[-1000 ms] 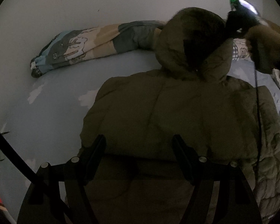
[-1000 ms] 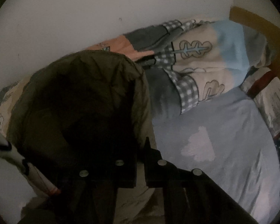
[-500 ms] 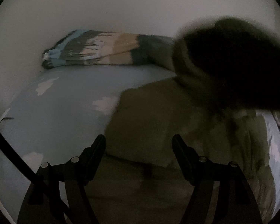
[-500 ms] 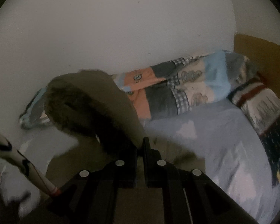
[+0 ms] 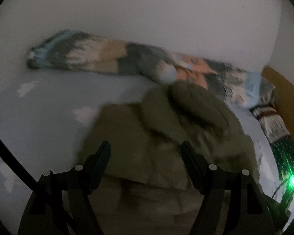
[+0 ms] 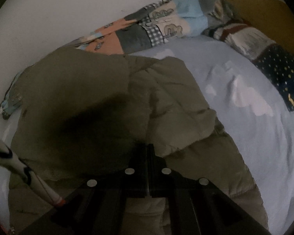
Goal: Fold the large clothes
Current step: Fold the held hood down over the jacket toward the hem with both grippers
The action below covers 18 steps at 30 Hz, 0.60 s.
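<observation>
Two grippers work an olive hooded jacket (image 6: pixel 166 105) lying across the blue bed sheet (image 6: pixel 254 90) near its wall edge: the right gripper (image 6: pixel 148 152), pinched shut on the hood, has swung it down over the body, while the left gripper (image 5: pixel 145 152) hovers wide, empty.

Coat (image 6: pixel 100 101) lies on bed (image 6: pixel 245 129), hood end toward wall (image 6: pixel 68 9). Quilt (image 6: pixel 162 25) runs along wall behind coat. Pillow (image 6: pixel 264 54) at right, against headboard (image 6: pixel 264 9). Left tongs (image 5: pixel 145 152) over coat's near part.
</observation>
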Tool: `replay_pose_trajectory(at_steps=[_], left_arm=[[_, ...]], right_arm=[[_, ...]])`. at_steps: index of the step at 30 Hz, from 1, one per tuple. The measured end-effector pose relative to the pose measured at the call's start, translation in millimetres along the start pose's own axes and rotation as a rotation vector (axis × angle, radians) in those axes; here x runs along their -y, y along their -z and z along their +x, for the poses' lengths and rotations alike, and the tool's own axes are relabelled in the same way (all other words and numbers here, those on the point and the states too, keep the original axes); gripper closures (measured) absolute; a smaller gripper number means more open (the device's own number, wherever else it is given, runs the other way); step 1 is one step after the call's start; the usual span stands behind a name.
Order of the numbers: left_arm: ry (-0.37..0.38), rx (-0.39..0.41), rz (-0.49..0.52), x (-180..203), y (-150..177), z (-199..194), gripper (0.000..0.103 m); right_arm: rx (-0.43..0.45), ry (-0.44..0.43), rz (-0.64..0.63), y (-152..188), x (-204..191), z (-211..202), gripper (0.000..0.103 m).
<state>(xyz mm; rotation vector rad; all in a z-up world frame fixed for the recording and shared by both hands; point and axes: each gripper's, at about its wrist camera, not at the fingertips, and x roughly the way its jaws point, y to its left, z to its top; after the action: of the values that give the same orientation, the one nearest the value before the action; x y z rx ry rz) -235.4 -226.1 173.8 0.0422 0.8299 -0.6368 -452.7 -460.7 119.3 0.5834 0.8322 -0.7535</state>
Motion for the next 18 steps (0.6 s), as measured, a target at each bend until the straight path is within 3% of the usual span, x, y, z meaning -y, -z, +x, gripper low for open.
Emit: replay_pose_trajectory(at_steps=[5, 9, 13, 18], left_arm=[[0.025, -0.101, -0.068, 1, 8, 23, 0.031], [-0.03, -0.095, -0.055, -6, 3, 27, 0.031], [-0.047, -0.16, -0.04, -7, 9, 38, 0.031], [-0.12, -0.243, 0.0, -7, 19, 57, 0.031]], right_arm=[[-0.018, -0.013, 0.017, -2, 9, -2, 0.103], [0.095, -0.029, -0.032, -22, 0, -38, 0.102], [0.142, -0.138, -0.097, -51, -32, -56, 0.102], [0.141, -0.209, -0.128, -84, -78, -39, 0.102]])
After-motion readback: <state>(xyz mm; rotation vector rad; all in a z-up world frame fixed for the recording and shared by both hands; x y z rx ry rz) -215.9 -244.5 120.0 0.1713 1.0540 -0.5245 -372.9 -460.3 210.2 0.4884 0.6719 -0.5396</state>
